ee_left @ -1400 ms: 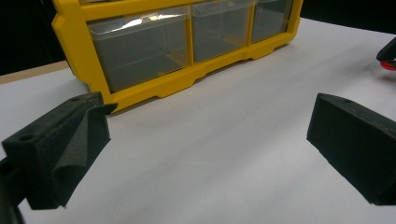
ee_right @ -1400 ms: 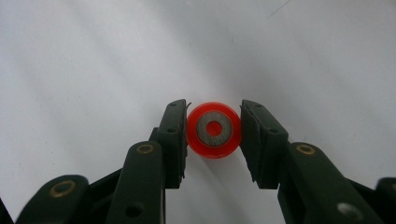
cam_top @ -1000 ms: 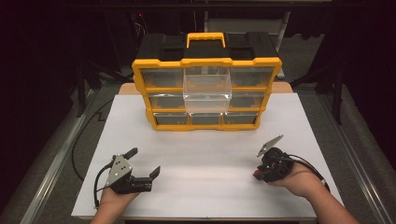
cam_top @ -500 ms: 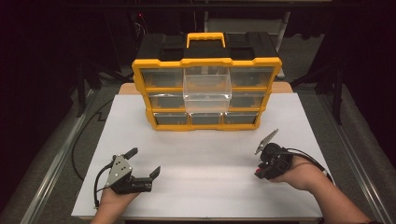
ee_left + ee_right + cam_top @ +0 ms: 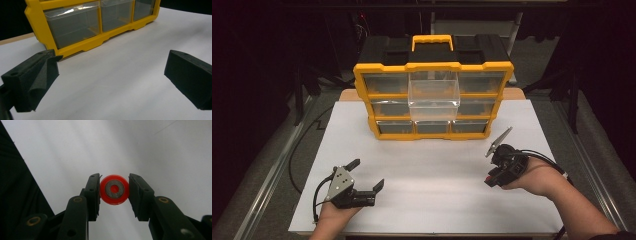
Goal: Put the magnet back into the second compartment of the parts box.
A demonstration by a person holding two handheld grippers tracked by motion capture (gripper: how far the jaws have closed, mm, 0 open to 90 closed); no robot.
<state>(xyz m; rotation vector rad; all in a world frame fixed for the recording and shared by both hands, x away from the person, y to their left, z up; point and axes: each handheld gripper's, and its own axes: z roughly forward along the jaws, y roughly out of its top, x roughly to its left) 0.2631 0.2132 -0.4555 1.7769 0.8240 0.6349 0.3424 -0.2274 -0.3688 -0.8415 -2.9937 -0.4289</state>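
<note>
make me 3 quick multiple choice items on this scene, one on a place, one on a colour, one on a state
1. Which drawer of the organizer is pulled out?
A. top middle
B. bottom left
C. bottom right

2. What colour is the ring between the right tongs?
A. blue
B. red
C. green

3. How do the left tongs stand?
A. shut on a drawer
B. shut on a ring
C. open, holding nothing

Answers:
1. A, in the high view the clear drawer juts forward from the top row's middle.
2. B, the right gripper view shows a red ring with a grey centre.
3. C, the left gripper view shows both jaws far apart over the bare white tabletop.
</note>
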